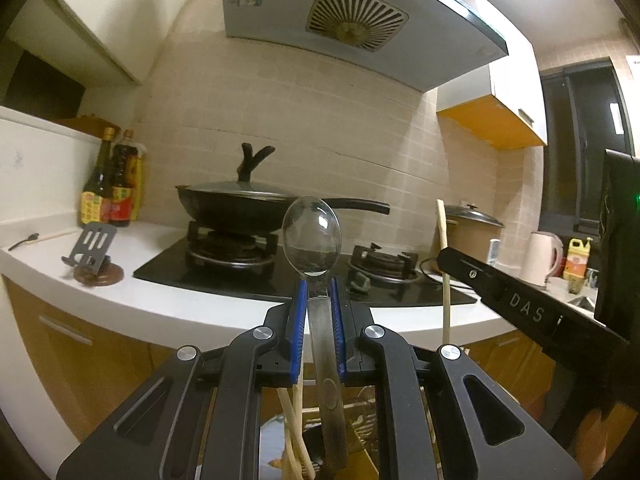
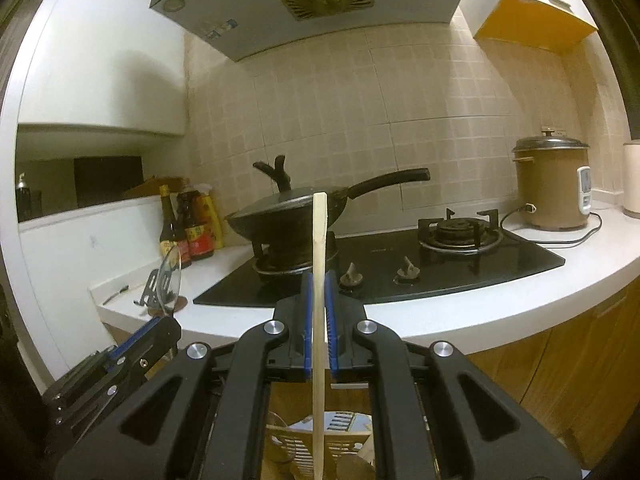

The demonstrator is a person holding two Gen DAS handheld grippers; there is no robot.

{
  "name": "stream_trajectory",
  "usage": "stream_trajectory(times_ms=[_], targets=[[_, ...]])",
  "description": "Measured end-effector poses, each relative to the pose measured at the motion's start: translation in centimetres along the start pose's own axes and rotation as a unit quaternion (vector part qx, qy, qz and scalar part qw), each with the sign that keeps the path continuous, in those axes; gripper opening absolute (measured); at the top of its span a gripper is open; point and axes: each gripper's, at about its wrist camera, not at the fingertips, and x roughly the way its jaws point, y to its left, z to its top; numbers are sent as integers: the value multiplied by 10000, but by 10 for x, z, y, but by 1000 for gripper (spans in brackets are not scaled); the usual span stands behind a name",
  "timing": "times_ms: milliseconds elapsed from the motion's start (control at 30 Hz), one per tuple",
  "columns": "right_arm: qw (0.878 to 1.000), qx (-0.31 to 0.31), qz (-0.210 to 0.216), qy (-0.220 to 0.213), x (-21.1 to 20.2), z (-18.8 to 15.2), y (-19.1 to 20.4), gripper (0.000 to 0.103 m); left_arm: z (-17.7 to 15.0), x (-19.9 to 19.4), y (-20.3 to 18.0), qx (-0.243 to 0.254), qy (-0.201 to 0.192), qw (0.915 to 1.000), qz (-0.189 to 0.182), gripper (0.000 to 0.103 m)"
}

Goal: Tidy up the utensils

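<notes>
My left gripper (image 1: 319,300) pinched the slick, stiff spoon (image 1: 311,236) at its neck; my right gripper (image 2: 319,300) clamped a light chopstick (image 2: 319,280) mid-shaft.

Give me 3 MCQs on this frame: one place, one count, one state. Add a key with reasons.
1. Where does the lidded wok sit?
A. on the left burner
B. on the right burner
C. on the white counter

2. How many stove knobs show on the cooktop's front edge?
A. one
B. two
C. four

3. What is the left hand-held gripper doing?
A. open, holding nothing
B. shut on the metal spoon
C. shut on a bottle

Key:
1 A: the wok rests on the left burner grate; the right burner is bare.
2 B: two knobs show in the right wrist view.
3 B: its blue pads clamp the spoon's neck, bowl upward; the right hand-held gripper holds the wooden chopstick.
</notes>
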Motion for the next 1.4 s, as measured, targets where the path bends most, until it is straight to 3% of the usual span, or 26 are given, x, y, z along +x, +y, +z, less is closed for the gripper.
stream_trajectory(times_ms=[133, 433, 567, 800, 900, 967, 1000, 1200, 1267, 1400], targets=[[10000, -65, 6, 14, 0, -9, -1, 4, -11, 0, -4, 86, -59, 9999, 130, 10], [9997, -200, 159, -22, -12, -24, 2, 4, -22, -3, -6, 160, 101, 9998, 43, 11], [9995, -236, 191, 70, -19, -26, 4, 5, -22, -13, -5, 230, 119, 9997, 43, 21], [9992, -69, 225, 338, -42, -25, -3, 8, -17, -34, 5, 111, 240, 9996, 41, 25], [9990, 9, 179, 401, -60, -24, -8, 24, -14, -46, 10, 18, 302, 9995, 42, 32], [9991, 84, 96, 415, -76, -25, -12, 50, -13, -57, 13, -76, 342, 9994, 44, 37], [9991, 114, 59, 399, -82, -26, -14, 55, -13, -62, 14, -101, 362, 9993, 47, 38], [9982, 278, -46, 536, -126, -34, -22, 59, -15, -97, 11, -61, 429, 9990, 98, 50], [9976, 334, -72, 598, -139, -39, -24, 69, -18, -110, 8, -85, 440, 9989, 110, 60], [9969, 256, -299, 689, -162, -53, -21, 78, -26, -130, 2, -141, 519, 9985, 133, 68]])
